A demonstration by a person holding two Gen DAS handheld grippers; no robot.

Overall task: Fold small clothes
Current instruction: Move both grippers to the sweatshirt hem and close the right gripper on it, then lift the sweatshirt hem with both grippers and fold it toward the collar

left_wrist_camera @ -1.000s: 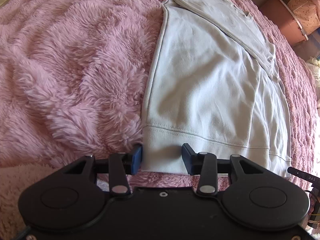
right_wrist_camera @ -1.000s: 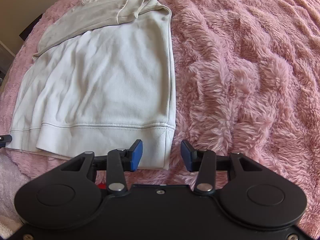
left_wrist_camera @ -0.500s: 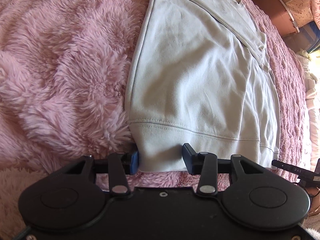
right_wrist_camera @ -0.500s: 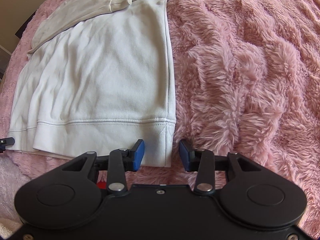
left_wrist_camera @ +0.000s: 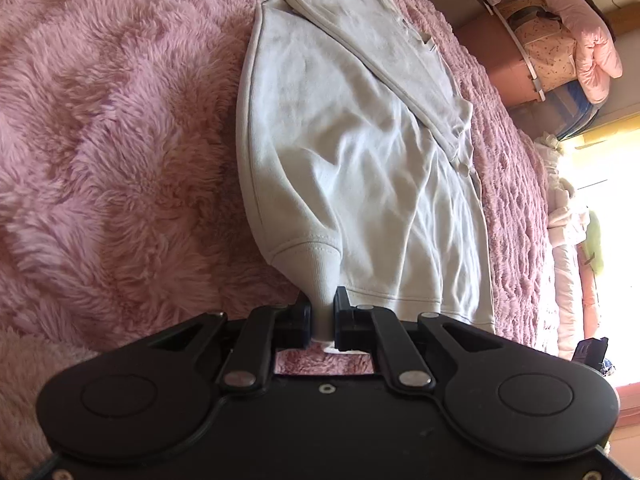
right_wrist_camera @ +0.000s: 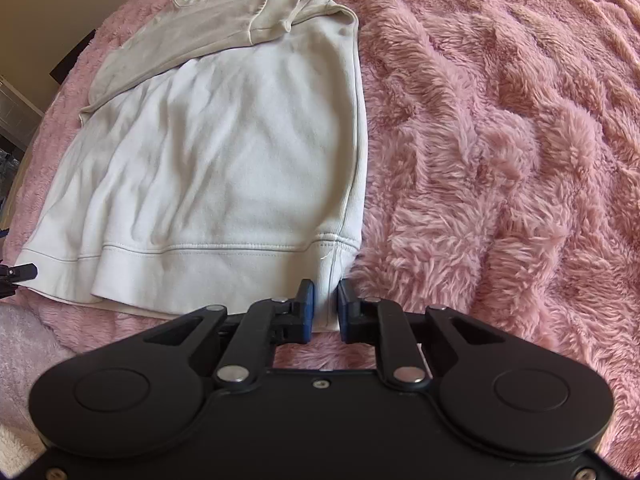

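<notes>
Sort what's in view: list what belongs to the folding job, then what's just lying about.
Job:
- white sweatshirt, sleeves folded across it, hem corners pinched
- left tongs, shut on the hem's left corner
- right tongs, shut on the right corner

Lying about:
- pink fluffy blanket underneath
- pink bedding pile beyond the bed

You are working over a bed covered by a shaggy pink fleece blanket [left_wrist_camera: 120, 140], its long pile lying in ridges and tufts across the whole surface. Directly on it lies one pale cream sweatshirt [right_wrist_camera: 224, 168], spread mostly flat with its ribbed hem [right_wrist_camera: 208, 268] toward you and a sleeve [right_wrist_camera: 192, 32] folded across the upper body. At the hem's left corner [left_wrist_camera: 308, 264] the fabric rises off the blanket, bunched into a narrow neck
</notes>
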